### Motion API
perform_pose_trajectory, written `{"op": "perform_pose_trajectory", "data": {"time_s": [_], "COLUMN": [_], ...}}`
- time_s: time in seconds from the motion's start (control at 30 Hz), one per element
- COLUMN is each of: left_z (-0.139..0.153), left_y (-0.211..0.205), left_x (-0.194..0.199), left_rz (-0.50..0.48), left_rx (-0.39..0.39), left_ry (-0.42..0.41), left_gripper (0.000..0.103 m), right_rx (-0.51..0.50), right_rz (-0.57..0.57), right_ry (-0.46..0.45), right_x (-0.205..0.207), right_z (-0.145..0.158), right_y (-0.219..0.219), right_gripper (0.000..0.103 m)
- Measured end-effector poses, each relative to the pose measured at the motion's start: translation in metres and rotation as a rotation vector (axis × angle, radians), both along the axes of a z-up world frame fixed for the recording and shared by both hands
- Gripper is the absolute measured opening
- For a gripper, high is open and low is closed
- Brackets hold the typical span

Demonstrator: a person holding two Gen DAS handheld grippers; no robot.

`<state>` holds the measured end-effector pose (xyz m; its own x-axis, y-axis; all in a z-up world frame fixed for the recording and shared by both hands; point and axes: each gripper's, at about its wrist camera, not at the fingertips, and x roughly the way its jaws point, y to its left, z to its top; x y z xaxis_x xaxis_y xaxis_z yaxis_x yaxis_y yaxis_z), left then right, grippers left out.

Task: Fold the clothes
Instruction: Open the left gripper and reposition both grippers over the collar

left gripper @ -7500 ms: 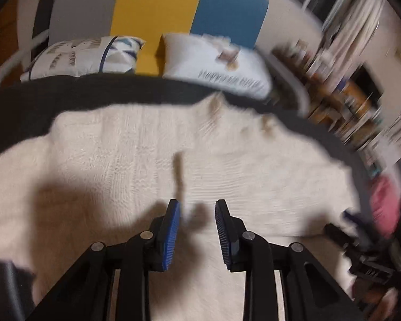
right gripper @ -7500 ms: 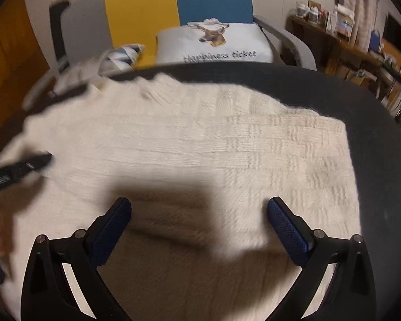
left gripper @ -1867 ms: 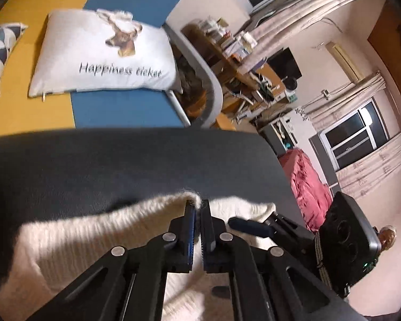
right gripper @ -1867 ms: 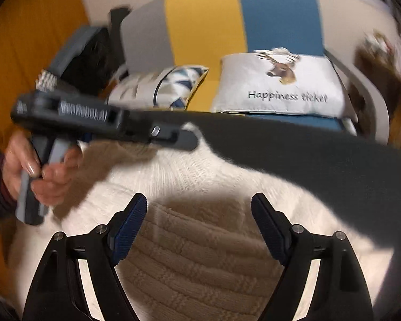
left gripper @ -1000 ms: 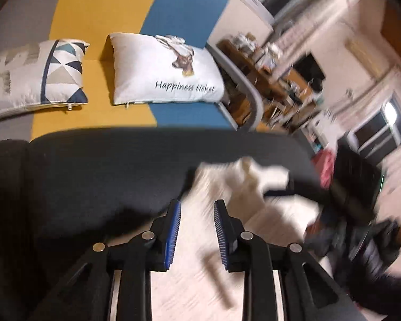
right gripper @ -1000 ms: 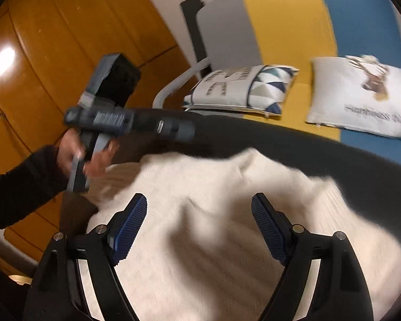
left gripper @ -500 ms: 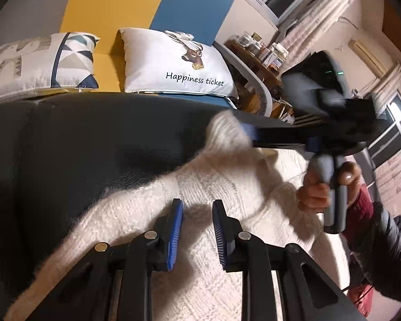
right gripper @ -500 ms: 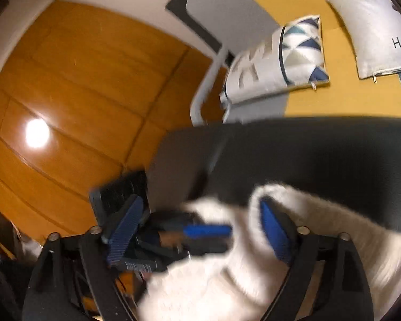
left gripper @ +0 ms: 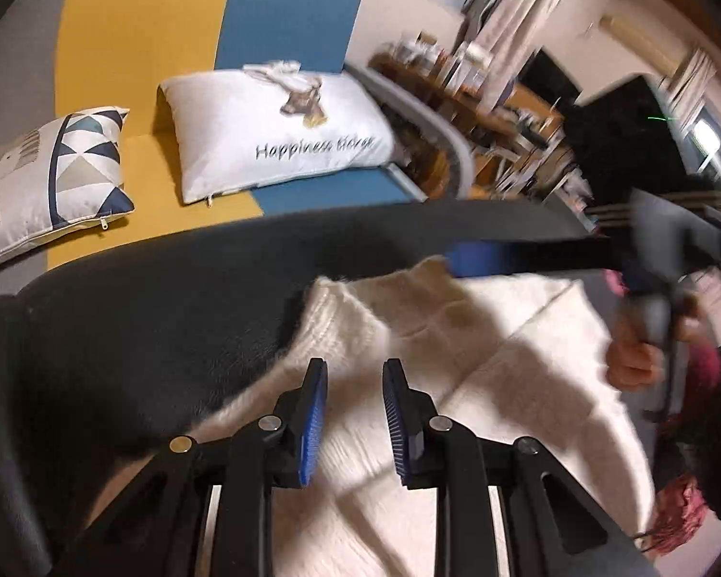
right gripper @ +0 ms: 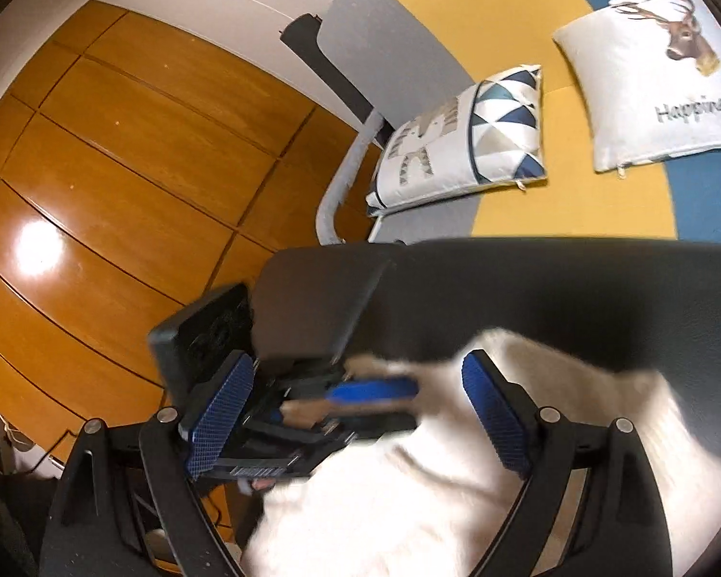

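Knitwear, a cream sweater (left gripper: 480, 384), lies bunched on the near right of the dark padded surface (left gripper: 144, 317), with a crease running across it and one corner raised at the far edge. To fold well, I judge, that raised edge should be carried flat and laid square before it is let go. The left gripper (left gripper: 353, 413) hovers just over the knit, jaws a little apart and empty. The right gripper (right gripper: 355, 413) stands wide apart, gripping nothing. Two cushions (left gripper: 274, 125) sit far beyond.
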<state>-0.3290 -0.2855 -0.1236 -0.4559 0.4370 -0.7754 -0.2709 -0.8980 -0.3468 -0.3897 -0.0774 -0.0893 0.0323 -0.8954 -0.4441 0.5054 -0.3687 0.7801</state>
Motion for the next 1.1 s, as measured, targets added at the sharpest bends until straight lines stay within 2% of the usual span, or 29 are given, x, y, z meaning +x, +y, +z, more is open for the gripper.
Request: {"op": "perform_pose_trajectory", "data": {"time_s": [0.03, 0.1, 0.17, 0.2, 0.23, 0.27, 0.3, 0.33, 0.37, 0.4, 0.43, 0.53, 0.57, 0.6, 0.7, 0.73, 0.8, 0.9, 1.0, 1.1], "left_z": [-0.004, -0.010, -0.015, -0.018, -0.021, -0.022, -0.021, -0.018, -0.013, -0.007, -0.001, 0.002, -0.004, -0.014, -0.018, -0.018, -0.018, -0.019, -0.019, -0.019], "left_y": [0.002, -0.005, -0.013, -0.017, -0.021, -0.026, -0.029, -0.030, -0.031, -0.030, -0.029, -0.017, -0.015, -0.017, -0.027, -0.029, -0.031, -0.035, -0.038, -0.042], "left_x": [-0.003, -0.003, -0.002, -0.001, 0.001, 0.001, 0.002, 0.003, 0.006, 0.010, 0.014, 0.016, 0.014, 0.009, 0.007, 0.013, 0.031, 0.058, 0.085, 0.112], "left_rz": [0.003, 0.049, 0.103, 0.126, 0.148, 0.169, 0.188, 0.206, 0.209, 0.193, 0.171, 0.149, 0.159, 0.177, 0.248, 0.261, 0.276, 0.298, 0.320, 0.342], "left_rx": [-0.010, 0.021, 0.061, 0.082, 0.102, 0.134, 0.154, 0.168, 0.180, 0.195, 0.213, 0.119, 0.084, 0.061, 0.127, 0.148, 0.180, 0.229, 0.278, 0.327], "left_ry": [-0.007, -0.015, -0.022, -0.022, -0.019, -0.025, -0.030, -0.032, -0.013, 0.012, 0.035, 0.046, 0.023, -0.018, -0.036, -0.044, -0.054, -0.069, -0.083, -0.098], "left_gripper": [0.023, 0.021, 0.019, 0.016, 0.011, 0.011, 0.011, 0.014, 0.020, 0.020, 0.020, 0.022, 0.022, 0.018, 0.018, 0.020, 0.021, 0.022, 0.025, 0.026], "right_rx": [0.005, 0.064, 0.179, 0.225, 0.214, 0.167, 0.120, 0.092, 0.088, 0.092, 0.084, 0.066, 0.071, 0.084, 0.237, 0.251, 0.190, 0.107, -0.037, -0.125], "right_rz": [0.010, 0.007, -0.046, -0.087, -0.127, -0.167, -0.206, -0.226, -0.233, -0.238, -0.235, -0.225, -0.230, -0.237, -0.308, -0.322, -0.352, -0.397, -0.449, -0.528], "right_ry": [-0.011, -0.025, -0.044, -0.055, -0.067, -0.079, -0.091, -0.098, -0.099, -0.099, -0.091, -0.049, -0.041, -0.037, -0.013, -0.012, -0.014, -0.006, 0.002, -0.021], "right_x": [0.004, 0.010, 0.009, 0.007, 0.005, 0.004, 0.003, 0.003, 0.005, 0.009, 0.014, 0.035, 0.045, 0.053, 0.070, 0.073, 0.078, 0.093, 0.127, 0.170], "right_z": [-0.003, -0.015, -0.038, -0.050, -0.056, -0.058, -0.060, -0.061, -0.059, -0.055, -0.049, -0.032, -0.027, -0.025, -0.036, -0.043, -0.045, -0.029, -0.013, -0.014], "right_y": [0.005, 0.014, 0.024, 0.031, 0.039, 0.050, 0.060, 0.066, 0.067, 0.068, 0.070, 0.084, 0.093, 0.101, 0.124, 0.130, 0.143, 0.155, 0.184, 0.218], "right_gripper": [0.091, 0.091, 0.091, 0.085, 0.082, 0.080, 0.072, 0.072, 0.072, 0.076, 0.083, 0.084, 0.084, 0.084, 0.085, 0.084, 0.084, 0.084, 0.086, 0.090]}}
